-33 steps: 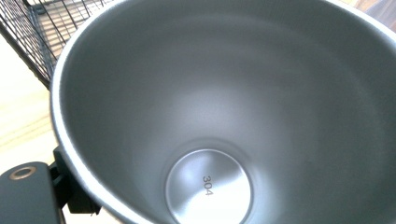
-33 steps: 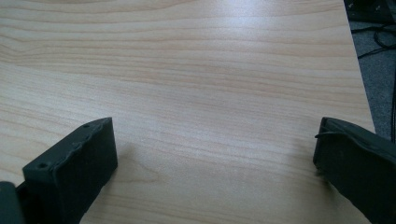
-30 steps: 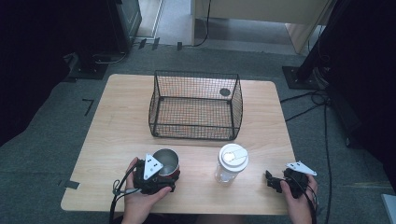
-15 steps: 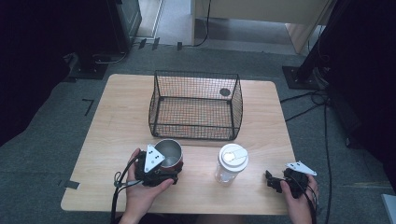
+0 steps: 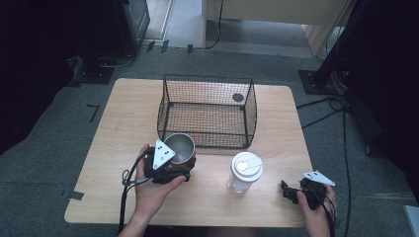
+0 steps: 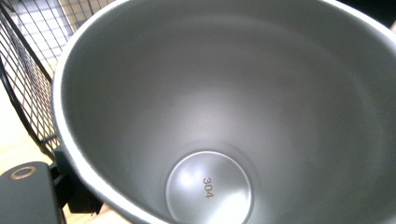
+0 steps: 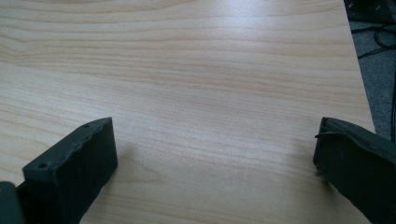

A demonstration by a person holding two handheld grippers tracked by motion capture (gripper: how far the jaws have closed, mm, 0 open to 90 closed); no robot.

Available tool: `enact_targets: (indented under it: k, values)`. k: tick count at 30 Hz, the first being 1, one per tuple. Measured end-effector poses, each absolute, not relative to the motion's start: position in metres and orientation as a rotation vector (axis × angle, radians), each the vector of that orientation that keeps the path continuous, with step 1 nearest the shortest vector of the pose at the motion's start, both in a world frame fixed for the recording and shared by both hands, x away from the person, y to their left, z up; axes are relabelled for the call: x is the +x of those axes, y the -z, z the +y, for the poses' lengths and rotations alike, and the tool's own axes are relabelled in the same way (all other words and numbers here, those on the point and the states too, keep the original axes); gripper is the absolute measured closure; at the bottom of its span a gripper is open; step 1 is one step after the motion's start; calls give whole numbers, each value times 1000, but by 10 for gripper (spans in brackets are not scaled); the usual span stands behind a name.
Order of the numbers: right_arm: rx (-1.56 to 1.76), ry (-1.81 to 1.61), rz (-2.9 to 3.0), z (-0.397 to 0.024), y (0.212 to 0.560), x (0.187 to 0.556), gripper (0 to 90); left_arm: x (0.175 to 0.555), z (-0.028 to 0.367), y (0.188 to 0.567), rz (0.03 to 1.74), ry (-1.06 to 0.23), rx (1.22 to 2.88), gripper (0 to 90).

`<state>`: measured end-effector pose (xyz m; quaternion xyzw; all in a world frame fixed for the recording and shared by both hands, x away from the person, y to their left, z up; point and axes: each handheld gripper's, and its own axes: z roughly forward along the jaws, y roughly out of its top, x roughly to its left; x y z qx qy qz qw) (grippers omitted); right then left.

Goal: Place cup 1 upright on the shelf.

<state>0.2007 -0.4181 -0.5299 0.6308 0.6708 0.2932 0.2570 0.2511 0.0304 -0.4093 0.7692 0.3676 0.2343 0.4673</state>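
Observation:
My left gripper is shut on a steel cup and holds it just in front of the black wire basket. The left gripper view looks straight into the cup, which is empty, with "304" stamped on its bottom. The basket's mesh stands right behind the cup at that view's left. My right gripper rests low over the table's front right corner. Its jaws stand wide apart over bare wood, so the right gripper is open with nothing between its fingers.
A clear jar with a white lid stands between the two hands. A small dark round thing lies at the back right of the basket. The wooden table ends close to the right gripper's right side.
My left gripper has carried the steel cup forward and slightly right, up to the basket's front wall, and has turned in the hand. The right gripper has stayed put.

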Motion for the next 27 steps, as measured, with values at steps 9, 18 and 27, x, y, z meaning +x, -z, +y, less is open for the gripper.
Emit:
enact_targets:
  k: [9, 18, 27]
  values:
    - [1711, -796, 1820, -418, 530, 201, 0, 266, 24, 401, 876, -611, 1846, 80]
    - [1712, -798, 1819, -418, 530, 201, 0, 280, 19, 391, 858, -638, 1809, 79]
    - [1714, -797, 1818, -418, 530, 201, 0, 289, 18, 384, 850, -660, 1747, 79]
